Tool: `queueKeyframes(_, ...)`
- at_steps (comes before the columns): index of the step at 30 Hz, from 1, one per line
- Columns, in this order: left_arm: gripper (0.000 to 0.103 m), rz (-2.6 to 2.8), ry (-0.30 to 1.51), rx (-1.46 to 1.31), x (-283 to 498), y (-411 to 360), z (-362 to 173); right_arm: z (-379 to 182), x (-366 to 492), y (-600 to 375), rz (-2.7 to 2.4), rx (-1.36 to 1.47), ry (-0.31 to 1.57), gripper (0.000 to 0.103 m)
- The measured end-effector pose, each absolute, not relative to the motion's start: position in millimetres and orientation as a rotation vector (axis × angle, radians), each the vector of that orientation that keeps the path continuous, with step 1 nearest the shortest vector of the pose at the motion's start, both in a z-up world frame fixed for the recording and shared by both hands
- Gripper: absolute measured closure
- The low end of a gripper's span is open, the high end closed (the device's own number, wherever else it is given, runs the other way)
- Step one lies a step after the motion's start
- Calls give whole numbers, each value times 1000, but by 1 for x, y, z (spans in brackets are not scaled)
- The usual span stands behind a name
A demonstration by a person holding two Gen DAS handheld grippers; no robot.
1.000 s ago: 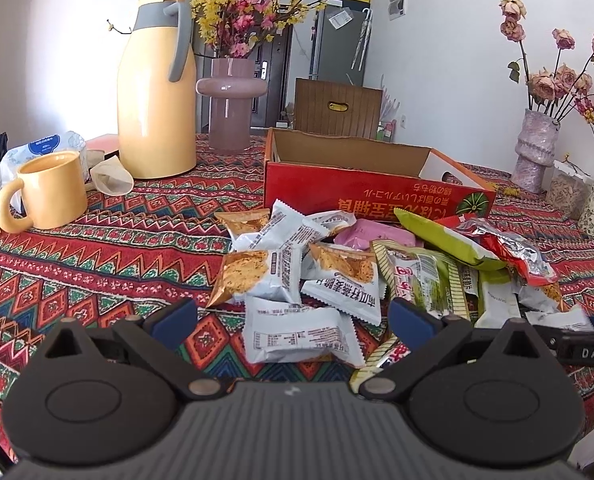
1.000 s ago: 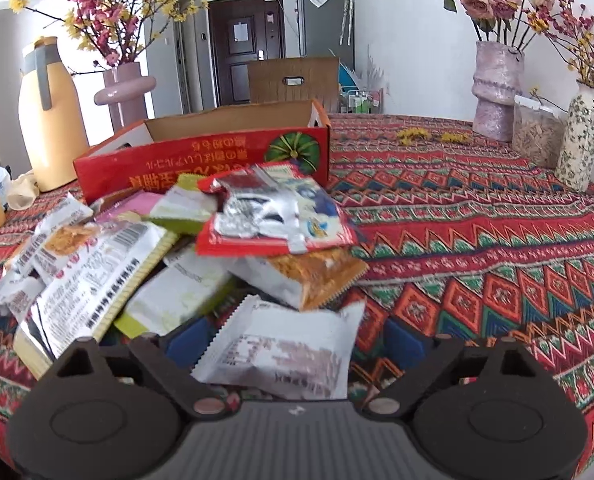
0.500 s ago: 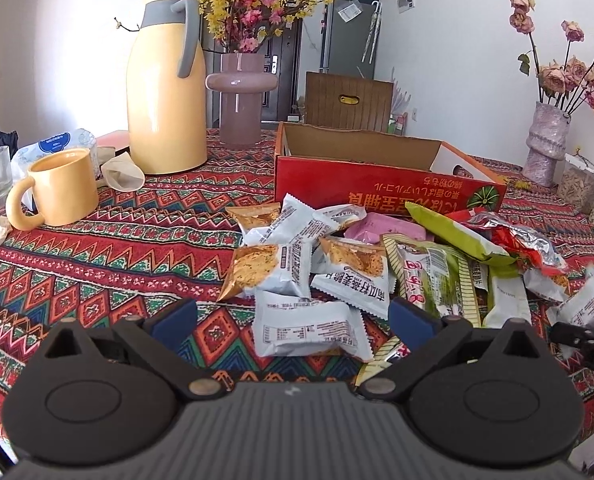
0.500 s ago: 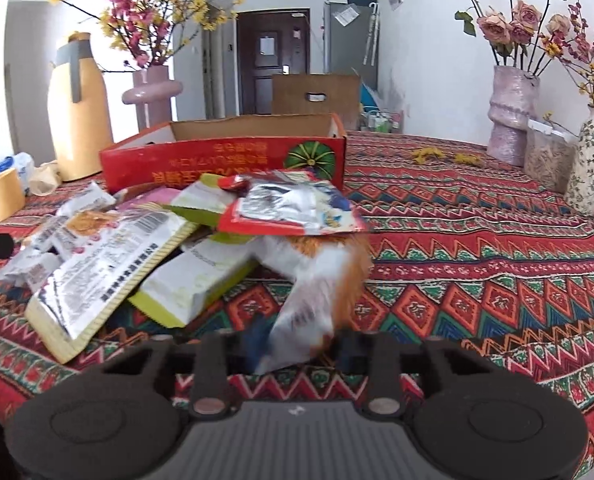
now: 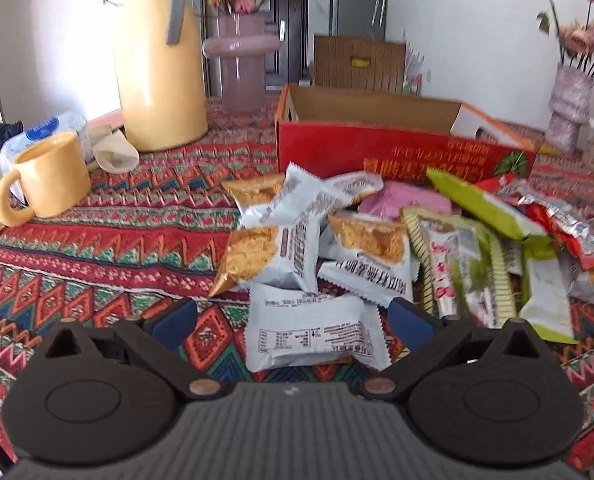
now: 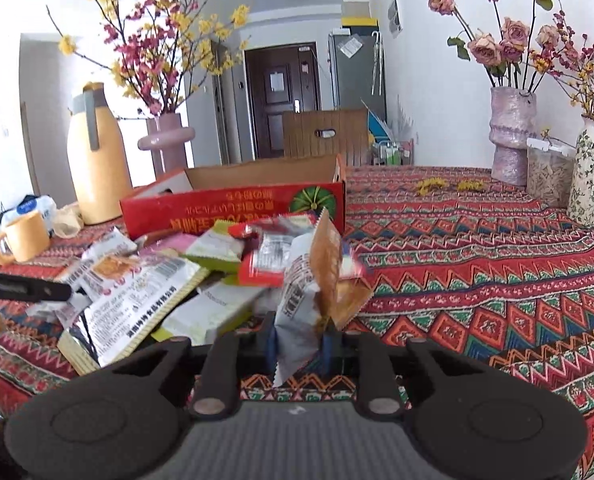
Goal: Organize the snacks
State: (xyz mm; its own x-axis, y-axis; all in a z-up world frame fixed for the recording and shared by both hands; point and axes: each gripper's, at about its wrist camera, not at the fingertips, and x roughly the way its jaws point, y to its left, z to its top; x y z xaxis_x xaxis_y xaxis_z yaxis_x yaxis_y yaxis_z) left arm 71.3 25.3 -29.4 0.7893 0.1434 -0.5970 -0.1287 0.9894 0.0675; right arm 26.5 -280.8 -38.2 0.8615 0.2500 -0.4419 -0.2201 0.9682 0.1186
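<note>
Crumpled silver-orange snack packet (image 6: 317, 280) upright, beside snack pile (image 6: 157, 276).

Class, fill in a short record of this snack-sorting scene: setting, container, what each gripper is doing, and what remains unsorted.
setting: table with patterned cloth
container: red cardboard box, open, behind the pile
right gripper: shut on a white-and-orange snack packet, lifted upright
left gripper: open, a white snack packet lying between its fingers, not gripped
unsorted: pile of snack packets in front of the box
</note>
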Motion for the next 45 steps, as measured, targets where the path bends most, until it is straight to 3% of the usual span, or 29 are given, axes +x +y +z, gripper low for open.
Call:
queueKeyframes(9,0,160,727,67,87,20,-43,-41,27,-283,259,76,469,83)
queueKeyframes(12,6,151,726,65,85,21,-43,-41,26,-283,264,77,467,83)
queueKeyframes(18,40,114,713,53,76,24,-38,-42,25,-282,265,78,467,83)
queueKeyframes(19,51,111,707,51,74,25,-36,-42,25,-282,265,77,468,83)
queueKeyframes(22,72,97,698,42,70,27,-34,-41,23,-281,271,76,465,83)
queueKeyframes(25,82,92,686,39,67,30,-33,-41,23,-282,275,76,463,83)
queueKeyframes(45,83,92,525,48,35,33,6,-20,18,-278,282,65,399,83)
